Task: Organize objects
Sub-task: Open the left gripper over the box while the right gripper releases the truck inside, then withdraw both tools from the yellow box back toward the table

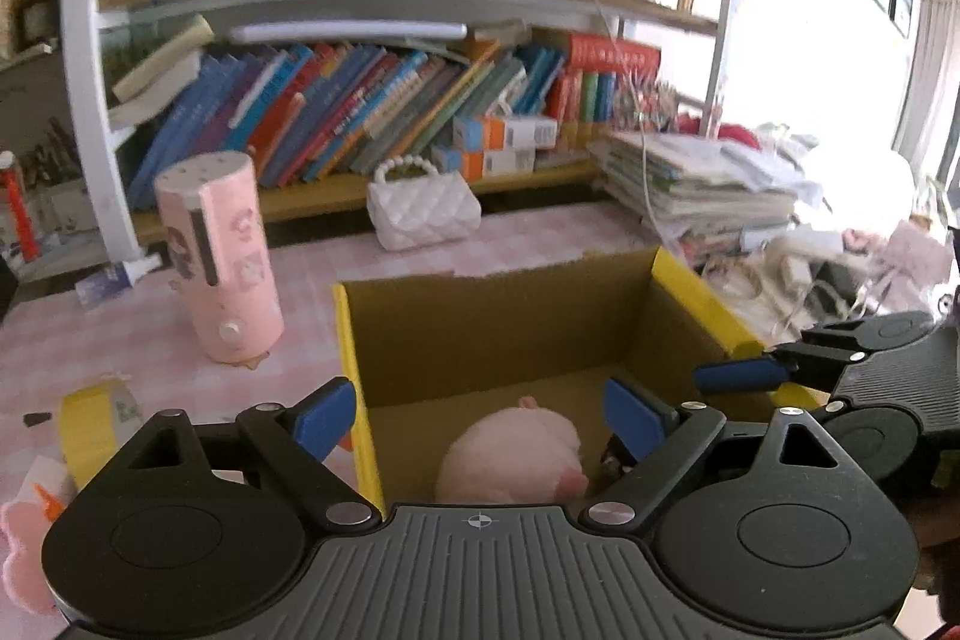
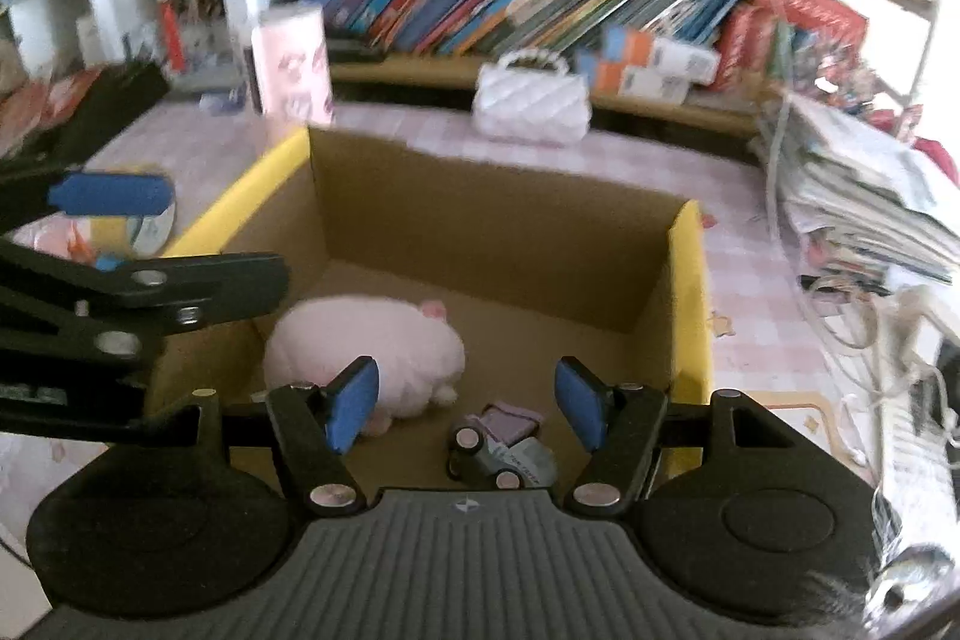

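Both grippers hang over an open cardboard box [image 1: 498, 322] with yellow-taped rims. Nearest the left wrist camera, the left gripper [image 1: 477, 415] has its blue pads spread wide, nothing between them, straddling the box's near-left corner. Below it, on the box floor, lies a pink plush [image 1: 516, 460]. From the right wrist camera, the right gripper [image 2: 465, 403] stands about half open and empty, its pads clear of everything. Under it a small toy car [image 2: 501, 451] lies tipped on its side on the box floor, wheels showing, just beside the plush, which sits in the box's near-left part.

Left of the box on the pink checked tablecloth [image 1: 180, 358] is a yellow tape roll [image 1: 90, 427]. Farther back stands a pink cylinder [image 1: 219, 259], upright, near the box's far-left corner. Behind the box a white quilted purse [image 1: 423, 208] rests against the shelf edge. To the right is a stack of papers [image 1: 696, 187]. Leaning books [image 1: 360, 112] fill the shelf beyond.
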The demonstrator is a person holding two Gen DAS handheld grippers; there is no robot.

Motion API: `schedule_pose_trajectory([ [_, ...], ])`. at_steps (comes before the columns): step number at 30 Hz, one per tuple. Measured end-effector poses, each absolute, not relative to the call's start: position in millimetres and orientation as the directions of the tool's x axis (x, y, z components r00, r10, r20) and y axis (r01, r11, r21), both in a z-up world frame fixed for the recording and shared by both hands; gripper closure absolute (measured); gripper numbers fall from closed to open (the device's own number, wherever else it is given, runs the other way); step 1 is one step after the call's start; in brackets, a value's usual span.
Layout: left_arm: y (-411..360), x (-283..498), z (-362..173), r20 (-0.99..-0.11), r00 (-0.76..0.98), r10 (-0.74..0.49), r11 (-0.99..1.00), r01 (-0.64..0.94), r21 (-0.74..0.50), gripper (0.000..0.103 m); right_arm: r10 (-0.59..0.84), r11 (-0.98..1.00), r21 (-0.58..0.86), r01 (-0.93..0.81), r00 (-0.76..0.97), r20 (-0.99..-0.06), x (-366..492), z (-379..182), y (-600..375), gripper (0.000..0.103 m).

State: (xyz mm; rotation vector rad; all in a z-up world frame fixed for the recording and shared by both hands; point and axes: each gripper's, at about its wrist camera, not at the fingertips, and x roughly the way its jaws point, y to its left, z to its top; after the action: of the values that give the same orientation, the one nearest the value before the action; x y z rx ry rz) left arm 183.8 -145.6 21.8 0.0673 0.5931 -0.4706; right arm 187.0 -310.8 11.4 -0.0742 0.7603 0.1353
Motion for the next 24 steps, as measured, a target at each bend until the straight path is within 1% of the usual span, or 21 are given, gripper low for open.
schedule_pose_trajectory([
  [3, -134, 170, 32, -0.515, 0.749, -0.416, 0.894, 0.440, -0.083, 0.007, 0.055, 0.996, -0.019, -0.088, 0.763, -0.644, 170, 22, -310, 0.037],
  [4, -132, 165, 34, -0.506, 0.753, -0.420, 0.894, 0.440, -0.087, 0.007, 0.038, 0.998, -0.021, -0.065, 0.777, -0.628, 164, 26, -310, 0.035],
  [8, -117, 146, 40, -0.472, 0.769, -0.432, 0.891, 0.446, -0.089, 0.007, -0.035, 0.999, -0.025, 0.025, 0.818, -0.574, 139, 37, -308, 0.035],
  [13, -103, 127, 39, -0.466, 0.763, -0.448, 0.881, 0.465, -0.085, 0.006, -0.112, 0.993, -0.024, 0.118, 0.835, -0.539, 110, 42, -303, 0.035],
  [17, -89, 111, 30, -0.483, 0.752, -0.450, 0.877, 0.473, -0.081, 0.006, -0.162, 0.983, -0.021, 0.181, 0.816, -0.555, 90, 36, -291, 0.035],
  [21, -69, 93, 15, -0.522, 0.736, -0.430, 0.884, 0.462, -0.076, 0.006, -0.187, 0.974, -0.011, 0.227, 0.772, -0.607, 75, 21, -274, 0.033],
  [23, -59, 85, 7, -0.544, 0.733, -0.409, 0.890, 0.451, -0.061, 0.006, -0.193, 0.968, 0.001, 0.250, 0.749, -0.635, 67, 12, -265, 0.030],
  [24, -54, 81, 3, -0.557, 0.730, -0.395, 0.895, 0.444, -0.052, 0.006, -0.193, 0.967, 0.004, 0.256, 0.740, -0.644, 64, 8, -259, 0.030],
])
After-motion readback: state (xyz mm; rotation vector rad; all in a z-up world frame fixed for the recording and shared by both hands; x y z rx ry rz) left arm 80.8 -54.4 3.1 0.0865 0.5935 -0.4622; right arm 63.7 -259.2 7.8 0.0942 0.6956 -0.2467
